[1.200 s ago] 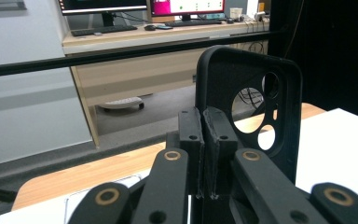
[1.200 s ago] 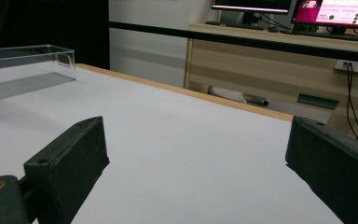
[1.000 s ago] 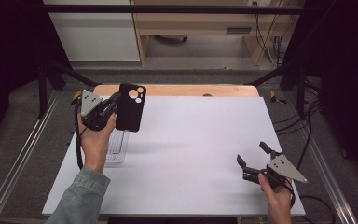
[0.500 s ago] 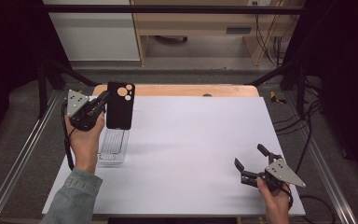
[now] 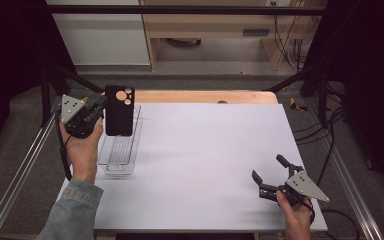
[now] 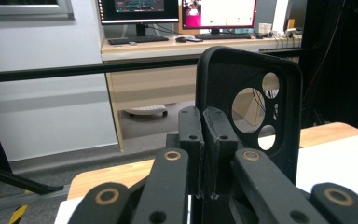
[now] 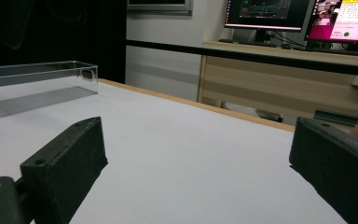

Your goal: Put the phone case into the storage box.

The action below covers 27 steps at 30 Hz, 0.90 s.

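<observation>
At the table's far left, the left gripper (image 5: 97, 111) is raised above the surface, its jaws clamped on the edge of a black phone case (image 5: 119, 110). The case stands upright in the air, camera cut-outs at its top, directly over a clear tray (image 5: 122, 150) that lies on the white mat (image 5: 205, 165) by the left edge. In the left gripper view the two jaws press together on the case (image 6: 261, 121) wall, and three round openings plus a small slot show through it to the desk beyond. The person's left hand (image 5: 82, 150) and a denim sleeve (image 5: 72, 210) reach up from the bottom left.

The middle of the mat is bare.

At the near right corner, the right gripper (image 5: 269, 172) sits low over the mat, held by the right hand (image 5: 295, 215), jaws spread wide and holding nothing. In the right gripper view the two jaws stand well apart over the mat (image 7: 191, 154), with the tray (image 7: 37, 88) far off at the left.
</observation>
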{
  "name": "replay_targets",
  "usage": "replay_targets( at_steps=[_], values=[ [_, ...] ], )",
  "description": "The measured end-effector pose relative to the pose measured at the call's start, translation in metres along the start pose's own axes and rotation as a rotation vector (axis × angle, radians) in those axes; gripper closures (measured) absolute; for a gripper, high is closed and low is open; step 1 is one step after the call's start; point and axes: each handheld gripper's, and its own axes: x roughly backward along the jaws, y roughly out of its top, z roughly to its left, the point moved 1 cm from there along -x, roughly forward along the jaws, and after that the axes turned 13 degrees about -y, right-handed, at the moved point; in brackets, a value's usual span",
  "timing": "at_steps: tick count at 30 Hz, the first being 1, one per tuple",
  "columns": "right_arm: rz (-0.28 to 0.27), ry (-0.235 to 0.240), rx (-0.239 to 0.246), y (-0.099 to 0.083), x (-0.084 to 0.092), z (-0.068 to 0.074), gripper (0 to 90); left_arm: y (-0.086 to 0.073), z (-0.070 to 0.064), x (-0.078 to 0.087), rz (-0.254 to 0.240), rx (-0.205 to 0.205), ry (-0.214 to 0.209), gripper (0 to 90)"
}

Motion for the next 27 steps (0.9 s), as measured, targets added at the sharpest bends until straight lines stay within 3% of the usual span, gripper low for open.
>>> replay_targets(
  at_steps=[10,21,27],
  values=[
    [-0.008,0.036,-0.008,0.000,0.005,0.006,4.1,0.004,0.006,0.007,-0.038,-0.012,0.033,86.2],
    [0.002,0.055,-0.003,-0.002,0.005,0.013,4.0,-0.001,0.017,0.005,-0.030,-0.020,0.046,86.2],
    [0.003,0.058,0.000,-0.002,0.004,0.013,4.1,-0.008,0.023,-0.004,-0.016,-0.010,0.037,86.2]
  ],
)
